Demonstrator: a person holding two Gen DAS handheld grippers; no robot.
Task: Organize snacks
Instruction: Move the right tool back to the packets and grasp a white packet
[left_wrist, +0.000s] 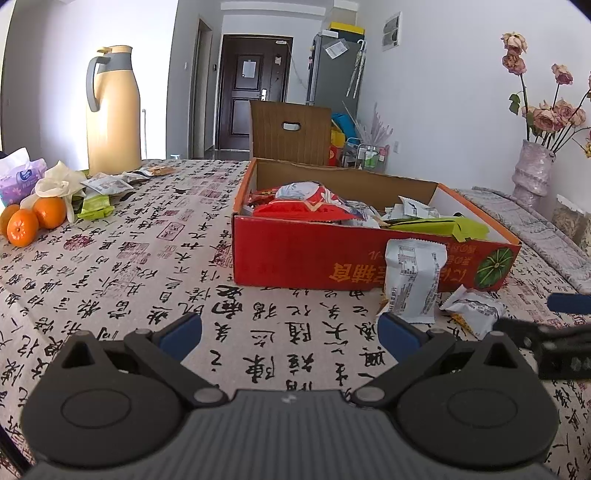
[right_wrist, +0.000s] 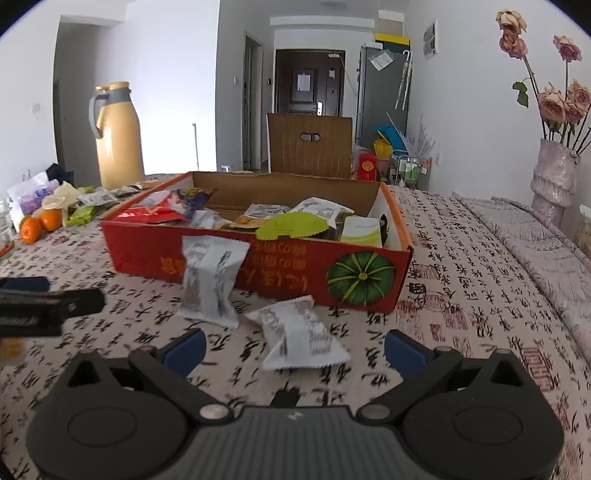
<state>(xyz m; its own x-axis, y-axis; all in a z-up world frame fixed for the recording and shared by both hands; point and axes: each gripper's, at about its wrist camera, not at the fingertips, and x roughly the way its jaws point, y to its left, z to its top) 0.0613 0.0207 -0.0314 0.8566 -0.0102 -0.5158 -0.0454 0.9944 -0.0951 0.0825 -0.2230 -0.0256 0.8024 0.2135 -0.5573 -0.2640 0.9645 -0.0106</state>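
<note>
Both sets of jaws stand wide apart and grip nothing. The left gripper (left_wrist: 290, 334) hovers low over the desk (left_wrist: 122, 266), which is covered in a cloth printed with black calligraphy, and points level toward the shallow red cardboard box (left_wrist: 303, 254) with a green pumpkin printed on its front wall. The right gripper (right_wrist: 293, 350) is held at a similar low, level pose just beside it, its blue-padded fingers (right_wrist: 184, 349) spread to either side of a white crinkle-edged snack packet lying flat (right_wrist: 301, 338) on the cloth. A second white snack packet (right_wrist: 210, 280) leans upright against the box's front wall. Inside the box lie red snack bags (right_wrist: 147, 214), a lime-green scalloped packet (right_wrist: 291, 225) and other small packs. The left wrist view shows the leaning packet (left_wrist: 413, 278) just beyond its right finger, and the flat packet (left_wrist: 474, 308) further right, near the tip of the right gripper entering at the frame edge. That view also shows more clearly the far-left cluster: three oranges (left_wrist: 27, 221), a loose green packet (left_wrist: 96, 206), a purple tissue pack (left_wrist: 20, 177) and a tall beige thermos jug with a grey handle (left_wrist: 112, 110). The right wrist view alone shows the whole pumpkin print (right_wrist: 360, 277) and the box's right end wall, with the left gripper's tip at its left edge. A pale vase of dried pink roses (right_wrist: 554, 177) stands far right.
</note>
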